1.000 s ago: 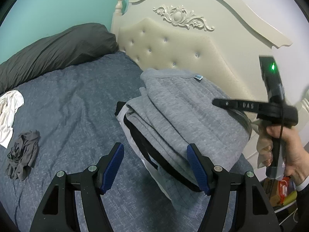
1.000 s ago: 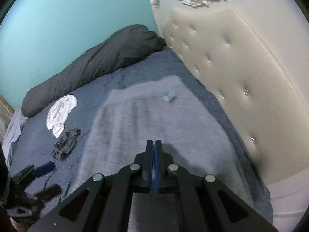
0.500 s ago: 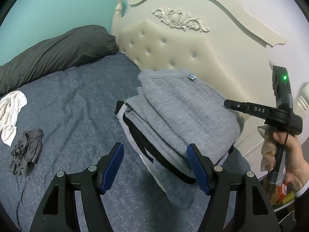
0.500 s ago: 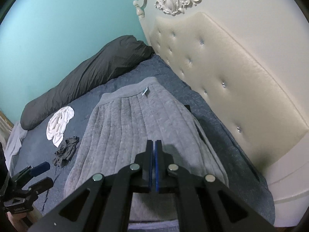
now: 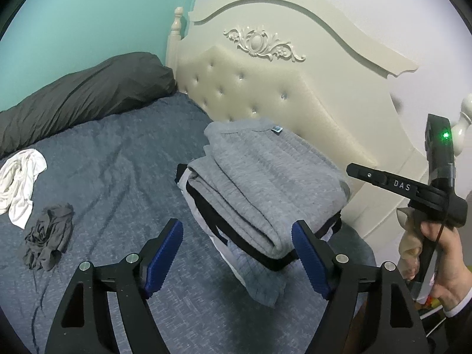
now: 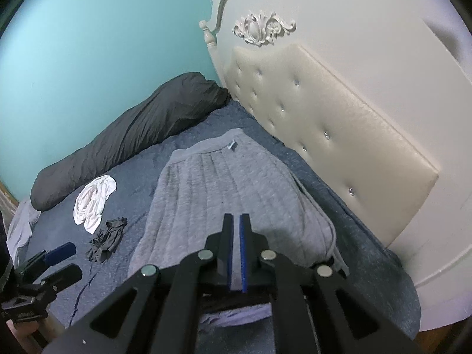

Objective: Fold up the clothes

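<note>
Left wrist view: the left gripper (image 5: 237, 250), black-framed with blue ribbed pads, stands wide apart and holds nothing, hanging above the blue-grey quilted bedspread (image 5: 118, 177). Just beyond its right finger, at about 1 o'clock, lies the folded grey ribbed knit garment (image 5: 265, 177), topmost on a small stack of folded clothes; a black-edged pale garment (image 5: 203, 203) shows beneath it, and a small blue label sits at its far collar edge. At 3 o'clock a person's hand (image 5: 442, 265) grips the handle of the right gripper (image 5: 354, 170), seen side-on, with a green light on its upper body. At 9 o'clock a crumpled dark grey garment (image 5: 48, 242) lies on the bedspread, with a bunched white garment (image 5: 19, 183) just beyond it at 10 o'clock. Farther off, a long dark grey pillow (image 5: 88, 94) runs along the teal wall (image 5: 88, 14), and the cream tufted headboard with carved ornament (image 5: 265, 88) rises at 12 to 2 o'clock.

Right wrist view: the right gripper (image 6: 236, 230) has its blue pads drawn to a narrow slit, and nothing can be seen between them; it hangs over the near end of the grey knit garment (image 6: 221, 188). At 8 o'clock the left gripper (image 6: 59, 261) appears with its fingers apart. The dark grey garment (image 6: 107, 239) and white garment (image 6: 94, 203) lie at 10 o'clock, the pillow (image 6: 132, 138) beyond, the headboard (image 6: 324, 124) at 2 o'clock.
</note>
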Demonstrator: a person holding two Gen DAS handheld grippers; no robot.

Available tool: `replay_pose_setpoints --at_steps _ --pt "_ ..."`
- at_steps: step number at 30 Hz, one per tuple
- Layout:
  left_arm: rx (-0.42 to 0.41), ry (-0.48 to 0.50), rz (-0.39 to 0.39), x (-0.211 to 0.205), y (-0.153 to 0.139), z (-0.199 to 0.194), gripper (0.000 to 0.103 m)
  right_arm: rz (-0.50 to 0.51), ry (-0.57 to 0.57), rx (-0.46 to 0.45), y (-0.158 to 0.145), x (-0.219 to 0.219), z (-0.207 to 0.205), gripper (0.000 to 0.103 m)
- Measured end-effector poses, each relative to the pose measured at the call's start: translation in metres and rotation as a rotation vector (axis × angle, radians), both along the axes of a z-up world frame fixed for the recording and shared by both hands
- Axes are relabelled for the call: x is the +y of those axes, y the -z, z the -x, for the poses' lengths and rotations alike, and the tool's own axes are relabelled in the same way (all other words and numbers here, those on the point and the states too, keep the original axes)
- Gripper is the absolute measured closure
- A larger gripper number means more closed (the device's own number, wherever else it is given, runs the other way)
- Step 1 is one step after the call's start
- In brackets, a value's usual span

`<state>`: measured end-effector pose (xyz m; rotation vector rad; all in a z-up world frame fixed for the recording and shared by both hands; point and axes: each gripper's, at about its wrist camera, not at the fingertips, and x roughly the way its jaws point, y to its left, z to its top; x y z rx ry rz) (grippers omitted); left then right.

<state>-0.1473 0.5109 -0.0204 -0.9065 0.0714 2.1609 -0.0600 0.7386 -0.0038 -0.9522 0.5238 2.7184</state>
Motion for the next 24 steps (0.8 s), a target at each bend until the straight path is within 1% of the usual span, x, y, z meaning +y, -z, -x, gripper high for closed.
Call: replay_pose_setpoints --at_steps 3,10,15,20,22,24 --pt "0.007 0.0 -0.006 -0.007 -0.005 -0.004 0.022 -0.005 0.01 0.014 -0.005 -0.007 -0.01 0.099" --pt "0.009 0.01 -0.01 -0.018 -0.009 -0.014 0.021 -0.013 0.032 0.026 -0.011 -0.021 -0.024 0.095" --pt "0.015 0.007 -0.017 -0.029 -0.015 -0.022 0.018 -0.018 0.049 0.036 -0.018 -0.03 -0.036 0.085" --pt "0.029 0.011 -0.024 -0.039 -0.025 -0.032 0.016 -0.032 0.06 0.043 -0.025 -0.042 -0.05 0.081" --pt "0.036 0.008 -0.028 -0.043 -0.03 -0.036 0.012 -0.034 0.065 0.044 -0.029 -0.046 -0.054 0.079" --pt "0.041 0.008 -0.029 -0.047 -0.035 -0.039 0.012 -0.043 0.067 0.046 -0.031 -0.053 -0.06 0.076"
